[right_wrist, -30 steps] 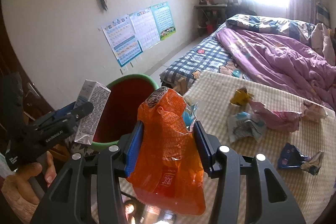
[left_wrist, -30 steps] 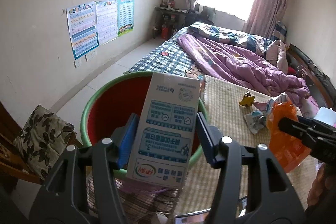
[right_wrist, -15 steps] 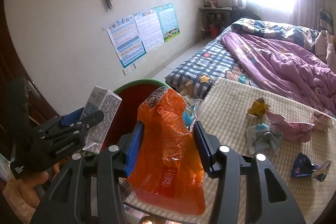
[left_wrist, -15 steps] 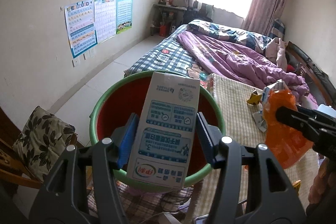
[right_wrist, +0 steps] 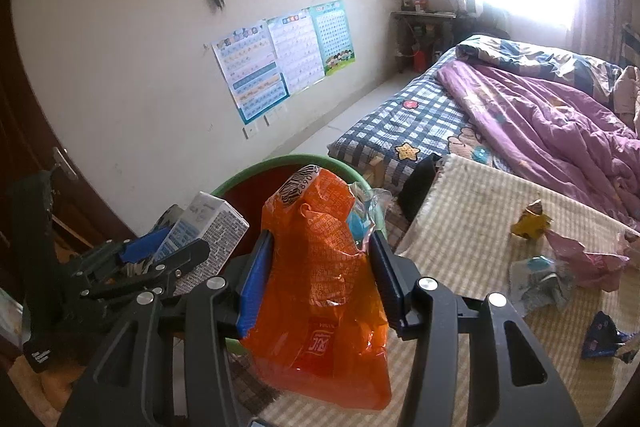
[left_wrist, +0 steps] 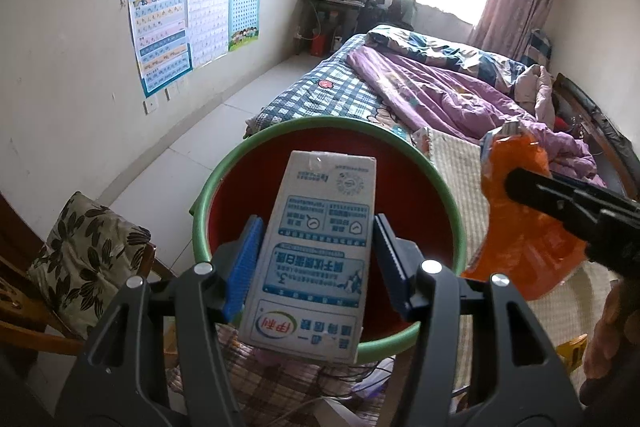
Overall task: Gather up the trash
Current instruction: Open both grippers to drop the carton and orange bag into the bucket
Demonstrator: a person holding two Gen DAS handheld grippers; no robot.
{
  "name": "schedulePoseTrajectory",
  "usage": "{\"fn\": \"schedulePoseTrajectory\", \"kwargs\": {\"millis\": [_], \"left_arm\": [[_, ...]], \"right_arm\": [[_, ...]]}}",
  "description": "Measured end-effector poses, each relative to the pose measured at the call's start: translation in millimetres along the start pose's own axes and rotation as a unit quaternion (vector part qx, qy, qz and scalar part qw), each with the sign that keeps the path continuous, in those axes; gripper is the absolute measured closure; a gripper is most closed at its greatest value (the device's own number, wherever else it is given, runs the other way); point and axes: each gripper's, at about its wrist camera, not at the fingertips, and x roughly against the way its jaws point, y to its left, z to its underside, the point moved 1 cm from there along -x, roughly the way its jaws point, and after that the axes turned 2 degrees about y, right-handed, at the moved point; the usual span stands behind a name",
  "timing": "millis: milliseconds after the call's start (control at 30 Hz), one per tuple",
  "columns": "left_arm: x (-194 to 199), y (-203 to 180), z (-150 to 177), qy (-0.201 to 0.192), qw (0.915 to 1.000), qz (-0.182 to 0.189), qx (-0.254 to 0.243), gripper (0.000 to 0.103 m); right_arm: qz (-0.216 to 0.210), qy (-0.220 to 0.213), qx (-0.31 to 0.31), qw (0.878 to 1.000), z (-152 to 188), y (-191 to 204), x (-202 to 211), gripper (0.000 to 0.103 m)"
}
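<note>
Left tongs (left_wrist: 316,259) clamped on a milk carton (left_wrist: 316,255), poised over the red bin with green rim (left_wrist: 256,163). Right tongs (right_wrist: 320,275) gripping an orange snack bag (right_wrist: 320,267) at the bin's edge. More trash on the straw-mat desk (right_wrist: 472,195): yellow wrapper (right_wrist: 530,225), pink wrapper (right_wrist: 580,259), crumpled pale packet (right_wrist: 536,279), dark blue packet (right_wrist: 602,337). Bed with purple quilt (left_wrist: 440,95) beyond. Wall charts (left_wrist: 192,27) left; floral cushion (left_wrist: 84,259) beside bin. Carton print Chinese, upside down, unreadable; barcode on bag top partly legible.
</note>
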Motion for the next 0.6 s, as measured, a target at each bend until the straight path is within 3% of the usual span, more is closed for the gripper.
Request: {"fn": "schedulePoseTrajectory", "kwargs": {"millis": [367, 467, 600], "left_arm": [[-9.9, 9.8, -3.4, 0.004, 1.0000, 0.000, 0.006, 0.050], [-13.3, 13.4, -4.6, 0.005, 0.9999, -0.003, 0.008, 0.040], [-15.7, 17.6, -5.2, 0.005, 0.9998, -0.005, 0.016, 0.038]], "right_arm": [[-0.001, 0.008, 0.007, 1.000, -9.3, 10.9, -21.9, 0.052], [-0.007, 0.008, 0.005, 1.000, -9.6, 11.8, -26.5, 0.045], [-0.010, 0.006, 0.004, 1.000, -9.8, 12.6, -27.2, 0.039]]}}
